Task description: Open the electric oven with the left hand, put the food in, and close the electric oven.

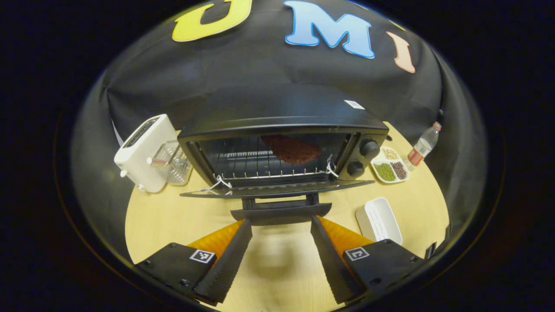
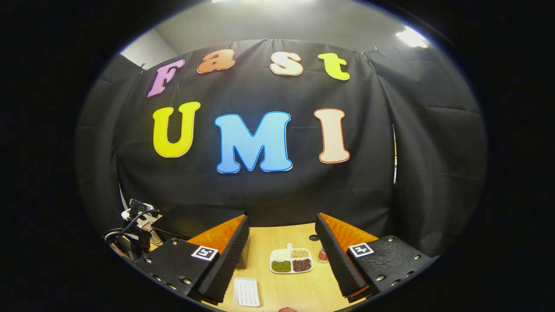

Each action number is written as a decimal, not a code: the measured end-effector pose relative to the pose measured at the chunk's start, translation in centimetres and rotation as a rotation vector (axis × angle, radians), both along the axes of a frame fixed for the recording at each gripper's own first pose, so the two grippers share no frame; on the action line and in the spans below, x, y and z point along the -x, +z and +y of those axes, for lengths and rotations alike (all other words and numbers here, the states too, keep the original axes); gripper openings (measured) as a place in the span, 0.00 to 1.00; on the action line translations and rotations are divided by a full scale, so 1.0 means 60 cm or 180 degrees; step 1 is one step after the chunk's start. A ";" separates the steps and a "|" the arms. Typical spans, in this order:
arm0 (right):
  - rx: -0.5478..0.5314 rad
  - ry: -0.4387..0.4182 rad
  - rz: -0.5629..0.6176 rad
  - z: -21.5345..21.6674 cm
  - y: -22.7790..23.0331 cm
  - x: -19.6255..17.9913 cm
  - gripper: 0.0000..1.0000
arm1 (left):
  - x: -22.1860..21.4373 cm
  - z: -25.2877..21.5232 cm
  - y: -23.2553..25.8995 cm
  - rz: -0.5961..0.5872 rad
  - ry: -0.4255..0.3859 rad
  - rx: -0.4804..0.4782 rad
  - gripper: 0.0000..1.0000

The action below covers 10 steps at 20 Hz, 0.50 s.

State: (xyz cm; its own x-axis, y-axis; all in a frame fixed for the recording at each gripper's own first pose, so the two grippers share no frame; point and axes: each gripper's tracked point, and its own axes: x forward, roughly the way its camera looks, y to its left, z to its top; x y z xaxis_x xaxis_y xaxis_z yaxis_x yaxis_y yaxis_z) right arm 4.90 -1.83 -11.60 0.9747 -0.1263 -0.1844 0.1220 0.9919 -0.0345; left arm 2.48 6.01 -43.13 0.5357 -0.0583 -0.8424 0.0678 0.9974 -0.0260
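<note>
Pale wood bench (image 1: pixel 277 268) under black cloth walls; oven (image 1: pixel 282 147) mid-frame, door (image 1: pixel 277 189) dropped open, food (image 1: pixel 290 149) on its rack. Left tool (image 1: pixel 281 227) spread at the handle (image 1: pixel 281 213); right tool (image 2: pixel 282 225) spread, holding nothing.

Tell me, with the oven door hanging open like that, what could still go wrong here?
The left gripper is open with its tips beside the door handle, not gripping it, so a lift could slip and let the door drop back. The food already sits on the oven's rack, whose white ties sit near the door hinges and might snag. The white tray lies close by and could get knocked.
</note>
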 end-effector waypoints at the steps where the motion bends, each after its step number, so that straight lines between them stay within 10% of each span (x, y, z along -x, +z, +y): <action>1: 0.0008 -0.0008 0.0015 -0.002 -0.002 0.002 0.94 | -0.003 0.000 0.003 -0.0019 -0.0022 -0.0022 0.96; 10: 0.0006 -0.0079 0.0053 -0.015 -0.004 0.008 0.94 | -0.018 -0.012 0.025 -0.0147 -0.0092 -0.0055 0.93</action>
